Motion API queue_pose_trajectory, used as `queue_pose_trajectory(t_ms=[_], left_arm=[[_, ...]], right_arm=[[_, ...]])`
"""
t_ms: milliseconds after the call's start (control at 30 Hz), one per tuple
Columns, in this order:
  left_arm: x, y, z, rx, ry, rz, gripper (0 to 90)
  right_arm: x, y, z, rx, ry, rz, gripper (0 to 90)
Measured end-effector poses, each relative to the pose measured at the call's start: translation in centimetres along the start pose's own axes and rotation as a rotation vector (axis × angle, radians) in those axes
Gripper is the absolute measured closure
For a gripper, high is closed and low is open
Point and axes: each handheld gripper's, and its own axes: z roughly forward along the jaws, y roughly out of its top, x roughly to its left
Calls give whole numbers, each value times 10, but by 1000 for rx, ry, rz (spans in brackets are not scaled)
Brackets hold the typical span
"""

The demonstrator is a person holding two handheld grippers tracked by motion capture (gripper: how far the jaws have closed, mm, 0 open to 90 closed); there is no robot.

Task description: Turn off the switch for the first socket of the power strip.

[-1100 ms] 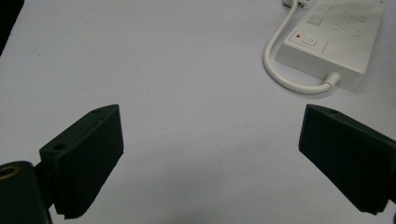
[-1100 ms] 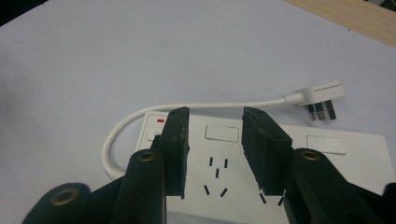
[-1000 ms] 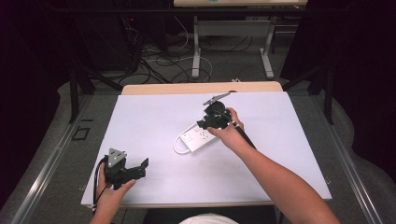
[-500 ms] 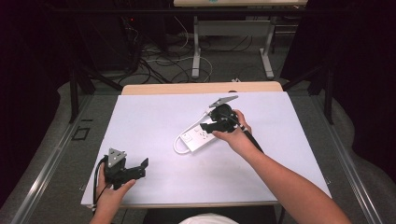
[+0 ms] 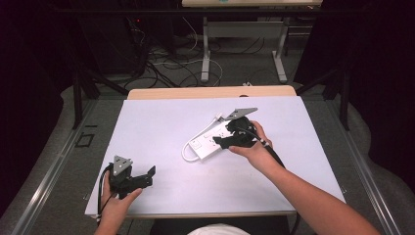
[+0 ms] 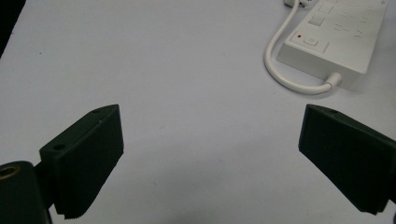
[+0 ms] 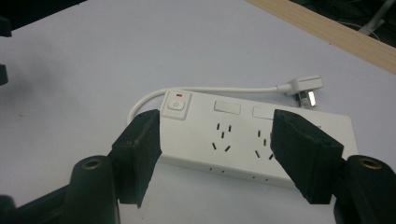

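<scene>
While the person is working at the white table (image 5: 161, 122) in the high view, the right gripper (image 5: 226, 142) is hovering over the near end of a white power strip (image 5: 211, 141), which is lying at an angle near the table's middle. The right hand (image 5: 252, 147) is wrapping around the tool from behind, and a grey three-cornered plate is sitting on top of it. Well apart, toward the near left corner, the left gripper (image 5: 149, 175) is resting low over bare table in the left hand (image 5: 115, 205), its jaws standing apart and pointing toward the strip.

Looking along the left gripper (image 6: 210, 154) in its own view, its two black jaws are spreading wide with nothing between them. Ahead and to its right, the power strip (image 6: 345, 42) is lying beyond the jaw tips, its white cord (image 6: 280, 65) curling out from the near end. A switch with a small red dot is sitting at that end; no writing can be read.

Seen from the right gripper (image 7: 215, 154) view, its jaws are standing wide and framing the power strip (image 7: 261, 140) just ahead of them, not touching it as far as can be told. The switch (image 7: 176, 105), marked with a red bar and a power symbol, is lying ahead of the left jaw, with two sets of socket holes between the jaws. The plug (image 7: 303, 88) is resting beyond the strip. No brand name is showing.
</scene>
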Motion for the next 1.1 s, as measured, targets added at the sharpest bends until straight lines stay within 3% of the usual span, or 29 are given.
queue_pose_trajectory(t_ms=[300, 600, 700, 1000, 1100], left_arm=[[-1, 0, 0, 4, 1, 1, 64], [-1, 0, 0, 3, 2, -1, 64], [0, 0, 0, 5, 3, -1, 64], [-1, -1, 0, 2, 2, -3, 64], [-1, -1, 0, 6, -1, -3, 64]], right_arm=[[13, -13, -13, -2, 22, -23, 303], [20, -27, -23, -21, 27, -6, 162], [19, -32, -28, -30, 21, -15, 153], [14, -51, -43, -60, -13, 40, 6], [10, -58, -48, -75, -29, 49, 0]])
